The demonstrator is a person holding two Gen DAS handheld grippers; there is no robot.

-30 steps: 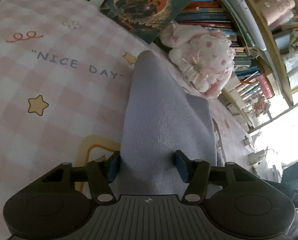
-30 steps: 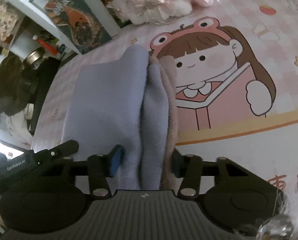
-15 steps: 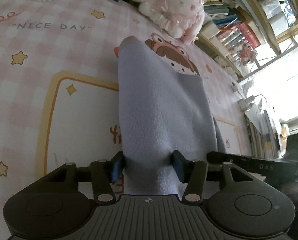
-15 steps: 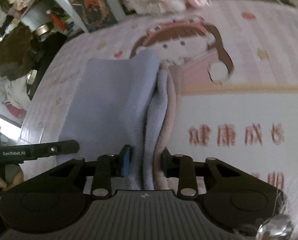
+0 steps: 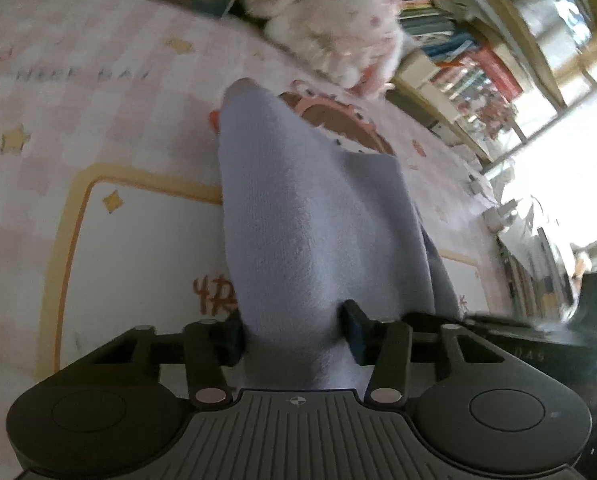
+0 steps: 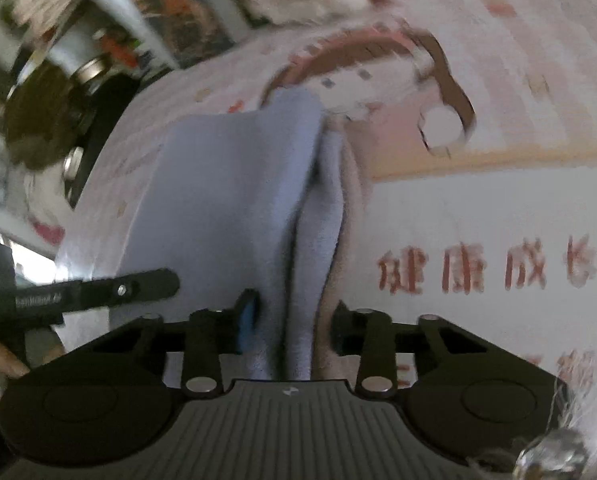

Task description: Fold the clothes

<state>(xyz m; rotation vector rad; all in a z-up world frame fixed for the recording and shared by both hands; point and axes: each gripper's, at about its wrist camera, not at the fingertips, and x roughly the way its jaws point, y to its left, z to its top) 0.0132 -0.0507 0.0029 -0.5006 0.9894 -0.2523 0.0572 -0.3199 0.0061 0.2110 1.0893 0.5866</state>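
Over pink bedding [image 5: 98, 240], both tongs, left [image 5: 292, 338] and right [image 6: 294, 326], are pinching lavender garment [image 5: 310, 220]; closing jaws' bunched grip seemingly risks slipping, skewing the fold.

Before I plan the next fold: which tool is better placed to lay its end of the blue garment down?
Left, narrowly. The left tool grips one smooth layer of the blue garment; the right tool clamps a bunched, creased stack.

Left tool [image 5: 292, 338] clamped on lavender fleece garment [image 5: 310, 220], jaws just closing, pink checked cartoon bedsheet [image 5: 98, 120] beneath, plush toy [image 5: 338, 28] far, bookshelves [image 5: 478, 60] far right.
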